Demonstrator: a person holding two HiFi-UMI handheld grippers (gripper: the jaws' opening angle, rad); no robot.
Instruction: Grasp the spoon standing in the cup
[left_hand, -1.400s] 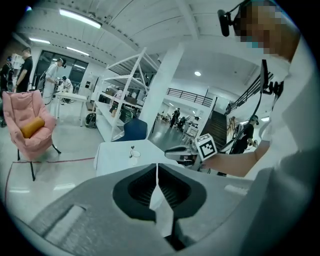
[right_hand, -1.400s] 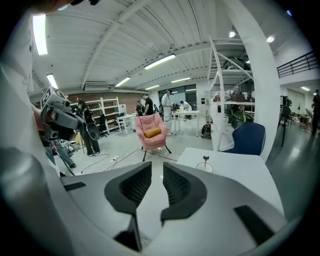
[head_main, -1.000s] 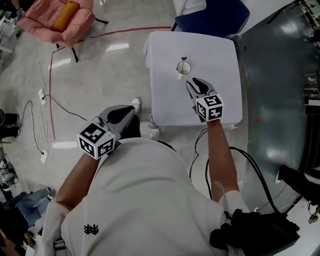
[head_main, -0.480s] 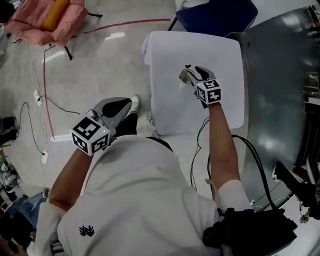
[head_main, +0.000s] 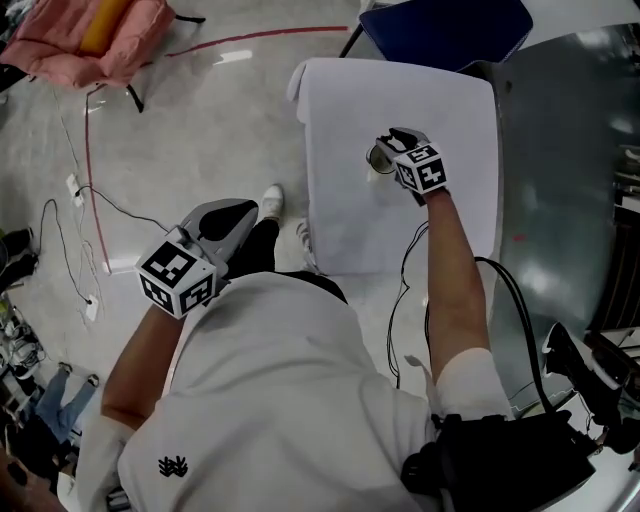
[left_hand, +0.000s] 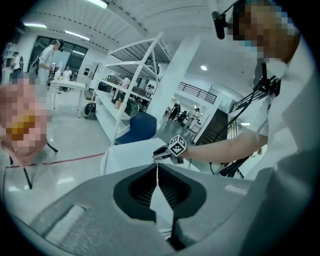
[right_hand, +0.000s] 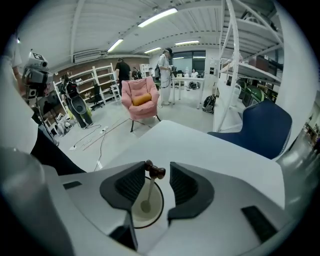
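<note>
The spoon stands in the cup, lower centre of the right gripper view, on the table. The right gripper straddles its dark knob — jaws apart, closing, not clamped. The left gripper — jaws together, empty — is off the table.

The spoon stands in the cup, thin pale stem tilted, bowl down. Its dark brown knobbed top rises between the closing jaws of the right gripper. The round, cream, dark-rimmed cup sits upright just under those jaws.
</note>
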